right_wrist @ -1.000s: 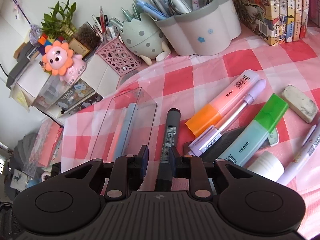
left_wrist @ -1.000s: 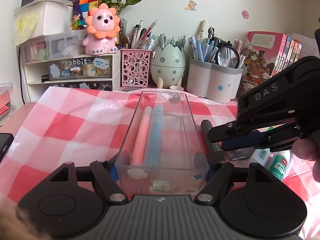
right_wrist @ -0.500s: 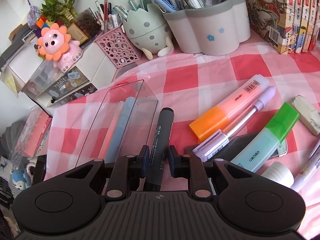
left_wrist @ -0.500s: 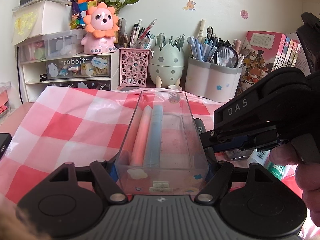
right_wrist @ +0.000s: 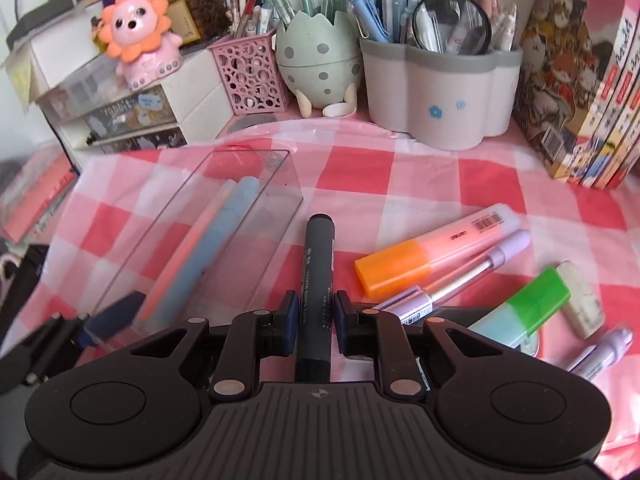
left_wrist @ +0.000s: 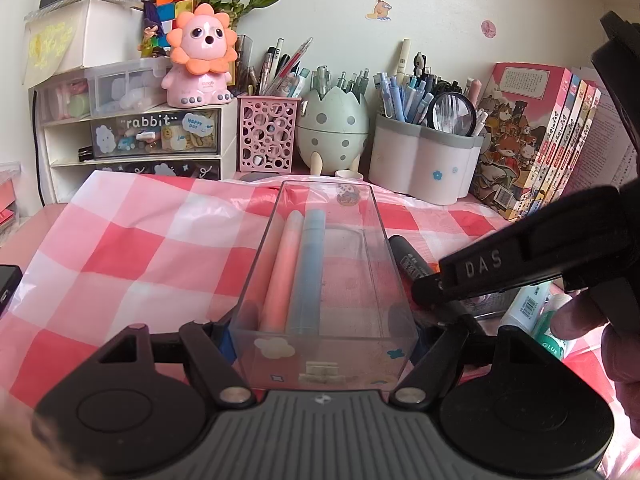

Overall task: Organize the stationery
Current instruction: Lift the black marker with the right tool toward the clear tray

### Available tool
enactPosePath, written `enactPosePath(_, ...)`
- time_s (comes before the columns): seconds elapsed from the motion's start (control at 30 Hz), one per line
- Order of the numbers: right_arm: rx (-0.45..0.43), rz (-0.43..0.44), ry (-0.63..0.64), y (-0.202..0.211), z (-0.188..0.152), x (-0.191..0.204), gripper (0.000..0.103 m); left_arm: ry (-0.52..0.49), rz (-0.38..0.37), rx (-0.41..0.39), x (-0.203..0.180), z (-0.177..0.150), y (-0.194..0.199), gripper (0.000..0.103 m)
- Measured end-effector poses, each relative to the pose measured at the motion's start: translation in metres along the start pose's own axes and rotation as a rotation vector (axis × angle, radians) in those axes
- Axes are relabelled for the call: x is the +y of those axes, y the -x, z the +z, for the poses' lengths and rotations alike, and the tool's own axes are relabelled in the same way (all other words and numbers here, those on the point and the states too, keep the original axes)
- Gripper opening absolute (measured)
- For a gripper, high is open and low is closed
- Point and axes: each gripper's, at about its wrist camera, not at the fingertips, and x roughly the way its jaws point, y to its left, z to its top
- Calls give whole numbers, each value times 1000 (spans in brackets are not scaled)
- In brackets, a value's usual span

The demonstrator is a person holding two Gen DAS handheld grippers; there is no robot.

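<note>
Clear plastic forms the box (left_wrist: 324, 280) that the left tool (left_wrist: 322, 334) clamps by its near end on the checked table (left_wrist: 120, 248); two pens, one pink (left_wrist: 280, 272) and one blue (left_wrist: 310, 268), lie inside. Just right of it, the right tool (right_wrist: 316, 314) has been closing its jaws around the dark marker (right_wrist: 318, 268), pads nearly touching the barrel. Picking up is the step in hand; next, lift and lower it beside the two pens. Farther right wait two highlighters, two purple pens and one eraser (right_wrist: 582, 300).
</note>
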Motion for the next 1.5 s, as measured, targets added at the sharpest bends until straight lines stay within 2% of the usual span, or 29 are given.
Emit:
enactPosePath(0.13,-3,-29,67,0,-1,7,18,0,0,0,0,0,0,49)
enactPosePath(0.37,2,-63,109,-1,-1,15,19,1,1,0,0,0,0,49)
enactPosePath(0.9,-19,-80,98,4,-2,15,16,1,1,0,0,0,0,49)
enactPosePath(1.17,-50,-40,31,15,2,8,16,1,0,0,0,0,0,49)
enactPosePath(1.5,-81,68,-111,32,13,-5,16,2,0,0,0,0,0,49)
